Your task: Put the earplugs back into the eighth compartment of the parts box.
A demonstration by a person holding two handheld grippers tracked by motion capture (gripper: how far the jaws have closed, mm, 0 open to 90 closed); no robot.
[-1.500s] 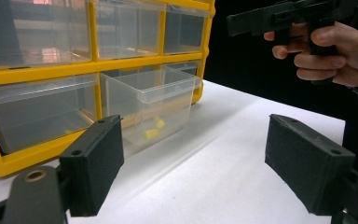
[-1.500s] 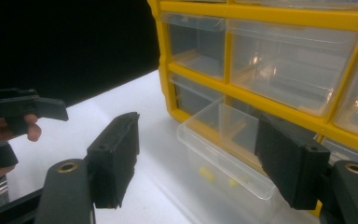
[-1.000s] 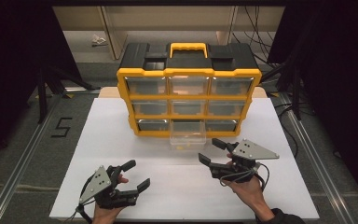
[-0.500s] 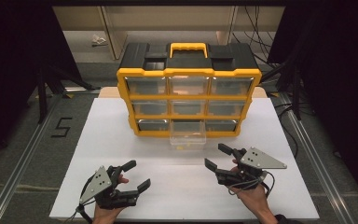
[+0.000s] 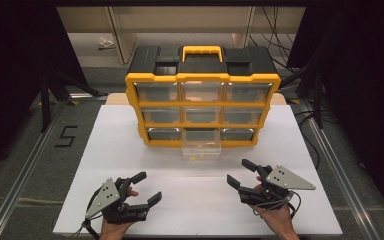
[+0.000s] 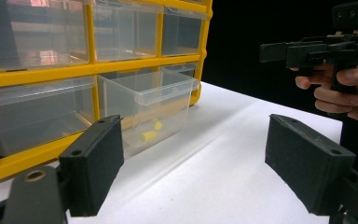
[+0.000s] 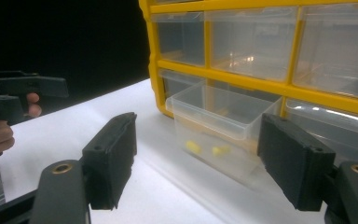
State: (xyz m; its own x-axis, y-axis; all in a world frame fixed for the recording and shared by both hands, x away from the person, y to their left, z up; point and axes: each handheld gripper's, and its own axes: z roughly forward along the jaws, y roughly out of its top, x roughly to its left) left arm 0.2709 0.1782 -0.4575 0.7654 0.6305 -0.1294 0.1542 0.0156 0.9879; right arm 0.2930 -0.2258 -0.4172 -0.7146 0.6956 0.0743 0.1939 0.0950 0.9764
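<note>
White tabletop (image 5: pixel 130 150) carries a yellow drawer organizer (image 5: pixel 202 107), bottom-middle clear drawer (image 5: pixel 201 150) pulled out; left gripper (image 5: pixel 142 190) and right gripper (image 5: pixel 239 175) gape empty.

My left claw (image 5: pixel 142 192) and right claw (image 5: pixel 241 174) are matte black, each topped by a grey plate (image 5: pixel 286 177) with dark dots. Ahead of both claws, the cabinet (image 5: pixel 202 77) has a yellow frame, black top and yellow handle. Its drawers are clear; the pulled-out drawer (image 5: pixel 201 150), between the claws and the cabinet, holds small yellow pieces (image 7: pixel 207 149). Under the claws, the table (image 5: pixel 120 145) is plain white. Beyond my left claw, the grey floor bears a black "5" (image 5: pixel 66 136).
</note>
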